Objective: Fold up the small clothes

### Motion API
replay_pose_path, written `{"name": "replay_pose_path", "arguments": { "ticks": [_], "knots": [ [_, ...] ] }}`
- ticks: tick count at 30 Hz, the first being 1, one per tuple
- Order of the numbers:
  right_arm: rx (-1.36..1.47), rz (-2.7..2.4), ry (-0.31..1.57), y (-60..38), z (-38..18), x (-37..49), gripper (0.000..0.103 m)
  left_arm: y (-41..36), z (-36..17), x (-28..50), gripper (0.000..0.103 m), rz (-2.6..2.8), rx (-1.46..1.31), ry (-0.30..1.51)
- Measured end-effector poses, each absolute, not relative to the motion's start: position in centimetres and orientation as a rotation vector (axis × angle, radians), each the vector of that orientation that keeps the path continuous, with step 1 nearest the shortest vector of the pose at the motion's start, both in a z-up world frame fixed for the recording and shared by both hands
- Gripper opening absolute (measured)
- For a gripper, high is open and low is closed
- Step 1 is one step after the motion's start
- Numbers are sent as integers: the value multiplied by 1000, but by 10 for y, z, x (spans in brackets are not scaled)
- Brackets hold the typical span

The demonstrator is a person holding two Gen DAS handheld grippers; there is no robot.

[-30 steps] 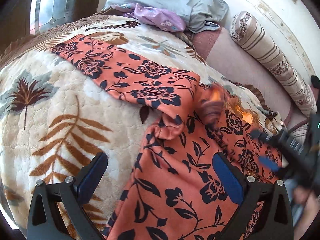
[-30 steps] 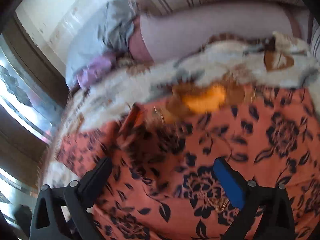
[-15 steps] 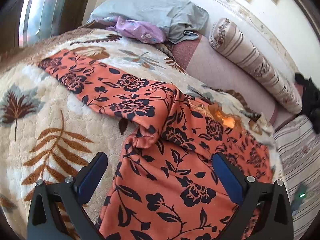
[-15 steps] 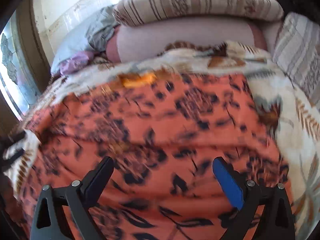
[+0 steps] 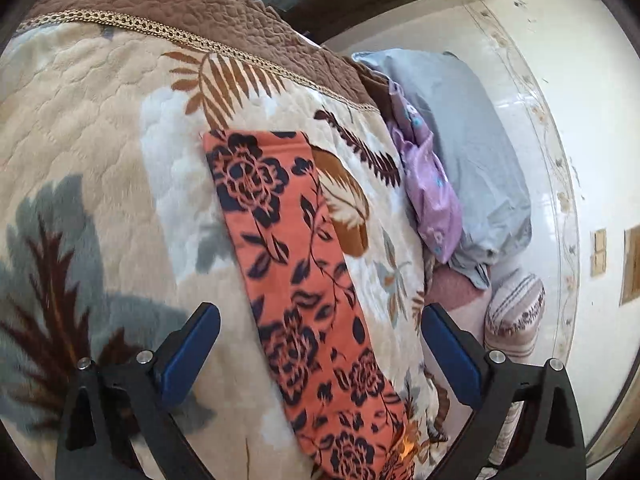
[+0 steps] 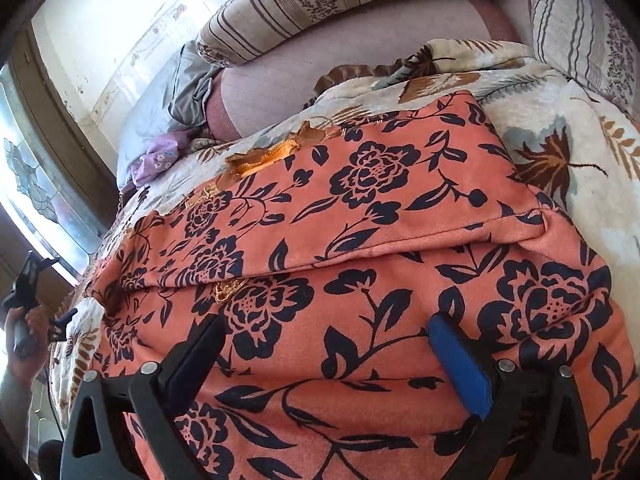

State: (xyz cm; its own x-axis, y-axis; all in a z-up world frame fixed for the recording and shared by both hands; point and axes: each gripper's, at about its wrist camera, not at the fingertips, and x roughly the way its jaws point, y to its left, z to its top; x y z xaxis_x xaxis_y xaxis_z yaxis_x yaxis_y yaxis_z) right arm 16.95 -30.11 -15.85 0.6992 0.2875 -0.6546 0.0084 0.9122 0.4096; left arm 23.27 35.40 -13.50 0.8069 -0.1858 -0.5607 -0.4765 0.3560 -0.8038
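Since 0.5 s ago, left gripper point(image 5: 320, 344) has swung away from the garment's bunched middle toward one long end; right-wrist blur has cleared. Orange fabric garment with dark navy floral print point(image 6: 360, 280) lies on the cream plush blanket with brown leaf pattern point(image 5: 100, 140), one panel folded over at mid-length. Left tongs released, spread wide, hovering over the garment's narrow strip. Right gripper point(image 6: 324, 356) released too, low over the broad part; contact cannot be told. Grey pillow point(image 5: 472, 152) and lilac cloth point(image 5: 432, 196) sit beyond.
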Motion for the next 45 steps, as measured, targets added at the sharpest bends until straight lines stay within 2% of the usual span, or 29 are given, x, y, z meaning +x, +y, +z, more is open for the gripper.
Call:
{"name": "replay_pose_path", "arguments": {
  "ticks": [2, 5, 7, 8, 9, 14, 20, 23, 26, 31, 36, 37, 38, 39, 41, 45],
  "knots": [
    [396, 158, 789, -300, -158, 169, 103, 368, -148, 246, 91, 234, -1223, 660],
    [396, 158, 791, -300, -158, 170, 103, 378, -159, 256, 70, 272, -1183, 664],
    [392, 155, 793, -300, -159, 170, 103, 379, -157, 264, 48, 289, -1124, 683],
    [388, 154, 795, -299, -159, 170, 103, 381, -160, 270, 17, 319, -1091, 721],
    [383, 152, 797, -299, -159, 170, 103, 386, -165, 273, 6, 354, -1075, 753],
    [376, 148, 802, -297, -160, 171, 103, 382, -146, 280, 5, 374, -938, 755],
    [384, 153, 798, -298, -160, 171, 103, 334, -9, 264, 4, 367, -539, 478],
    [392, 157, 793, -299, -160, 171, 103, 273, 51, 261, 4, 236, -357, 402],
    [404, 163, 791, -301, -160, 171, 103, 192, 85, 263, 4, 64, -229, 380],
    [449, 186, 772, -307, -159, 168, 103, 37, 95, 255, 5, -206, -80, 394],
    [505, 216, 747, -316, -159, 164, 102, -86, 60, 232, 9, -398, -41, 437],
    [515, 222, 742, -317, -159, 163, 102, -105, 43, 233, 34, -427, -11, 480],
    [524, 228, 738, -319, -158, 163, 102, -125, 22, 237, 77, -453, 52, 556],
    [535, 234, 733, -320, -158, 162, 102, -135, -2, 240, 86, -461, 107, 639],
    [552, 245, 724, -322, -157, 162, 102, -136, -43, 242, 83, -439, 153, 758],
    [597, 272, 706, -328, -156, 159, 102, -68, -56, 222, 83, -312, 18, 729]
  ]
}}
